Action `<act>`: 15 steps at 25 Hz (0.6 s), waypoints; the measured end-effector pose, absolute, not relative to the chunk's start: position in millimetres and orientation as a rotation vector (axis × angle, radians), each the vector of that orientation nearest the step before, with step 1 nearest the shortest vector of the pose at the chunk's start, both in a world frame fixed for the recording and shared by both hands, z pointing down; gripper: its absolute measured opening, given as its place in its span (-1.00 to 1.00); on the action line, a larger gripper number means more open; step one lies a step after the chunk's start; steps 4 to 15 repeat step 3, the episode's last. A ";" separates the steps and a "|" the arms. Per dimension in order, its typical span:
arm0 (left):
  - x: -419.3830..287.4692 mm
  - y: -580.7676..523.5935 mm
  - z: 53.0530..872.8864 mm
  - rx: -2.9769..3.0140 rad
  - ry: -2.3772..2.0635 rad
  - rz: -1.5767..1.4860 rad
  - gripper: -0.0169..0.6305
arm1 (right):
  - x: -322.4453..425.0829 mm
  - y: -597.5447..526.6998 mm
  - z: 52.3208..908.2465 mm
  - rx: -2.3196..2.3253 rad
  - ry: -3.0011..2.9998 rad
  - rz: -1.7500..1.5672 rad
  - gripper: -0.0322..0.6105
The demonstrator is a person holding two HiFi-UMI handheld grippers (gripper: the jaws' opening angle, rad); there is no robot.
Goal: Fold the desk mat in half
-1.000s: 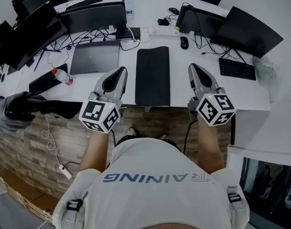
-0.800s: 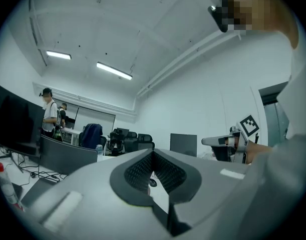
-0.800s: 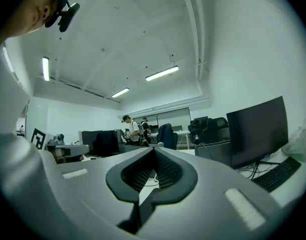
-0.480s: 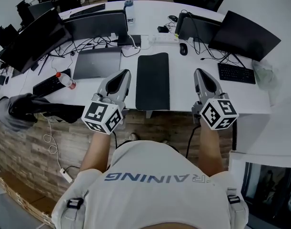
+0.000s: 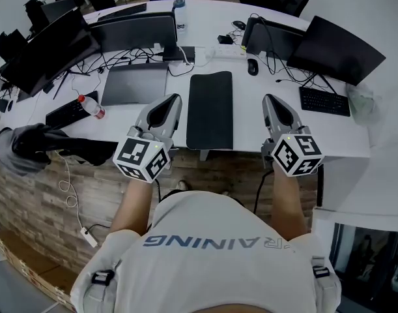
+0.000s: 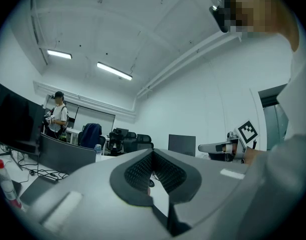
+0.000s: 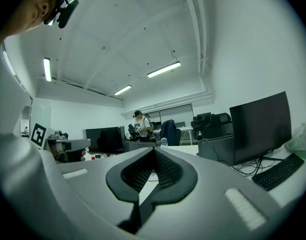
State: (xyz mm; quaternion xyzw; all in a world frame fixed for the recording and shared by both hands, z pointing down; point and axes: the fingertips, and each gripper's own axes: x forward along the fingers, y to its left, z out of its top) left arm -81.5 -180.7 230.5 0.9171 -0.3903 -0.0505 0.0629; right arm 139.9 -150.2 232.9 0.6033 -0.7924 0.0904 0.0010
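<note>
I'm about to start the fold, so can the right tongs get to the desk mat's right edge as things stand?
Probably yes. The right tongs hang beside the desk mat, with only bare desk between them. Their jaws are together, so they'd need opening first.

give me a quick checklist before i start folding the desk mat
1. Desk mat flat, unfolded, nothing on it: ok.
2. Left tool open for a grip: not ok, jaws shut and empty.
3. Right tool open for a grip: not ok, jaws shut and empty.
4. Tools on the mat's edge: not ok, one hovers at each side, apart from it.
5. Mouse and power strip off the mat's far end: ok.
6. Near edge easy to pinch: cannot tell.
</note>
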 end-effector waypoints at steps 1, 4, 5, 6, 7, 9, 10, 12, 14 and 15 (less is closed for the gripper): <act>-81.1 -180.4 230.0 2.772 -1.179 -0.153 -0.95 | 139.9 -150.4 232.9 1.892 -2.487 0.283 -0.86; -80.8 -179.6 229.6 2.772 -1.180 -0.153 -0.95 | 139.6 -150.6 233.0 1.888 -2.488 0.279 -0.86; -80.8 -179.6 229.6 2.772 -1.180 -0.153 -0.95 | 139.6 -150.6 233.0 1.888 -2.488 0.279 -0.86; -80.8 -179.6 229.6 2.772 -1.180 -0.153 -0.95 | 139.6 -150.6 233.0 1.888 -2.488 0.279 -0.86; -80.8 -179.6 229.6 2.772 -1.180 -0.153 -0.95 | 139.6 -150.6 233.0 1.888 -2.488 0.279 -0.86; -80.8 -179.6 229.6 2.772 -1.180 -0.153 -0.95 | 139.6 -150.6 233.0 1.888 -2.488 0.279 -0.86; -80.8 -179.6 229.6 2.772 -1.180 -0.153 -0.95 | 139.6 -150.6 233.0 1.888 -2.488 0.279 -0.86; -80.8 -179.6 229.6 2.772 -1.180 -0.153 -0.95 | 139.6 -150.6 233.0 1.888 -2.488 0.279 -0.86; -80.8 -179.6 229.6 2.772 -1.180 -0.153 -0.95 | 139.6 -150.6 233.0 1.888 -2.488 0.279 -0.86; -80.8 -179.6 229.6 2.772 -1.180 -0.153 -0.95 | 139.6 -150.6 233.0 1.888 -2.488 0.279 -0.86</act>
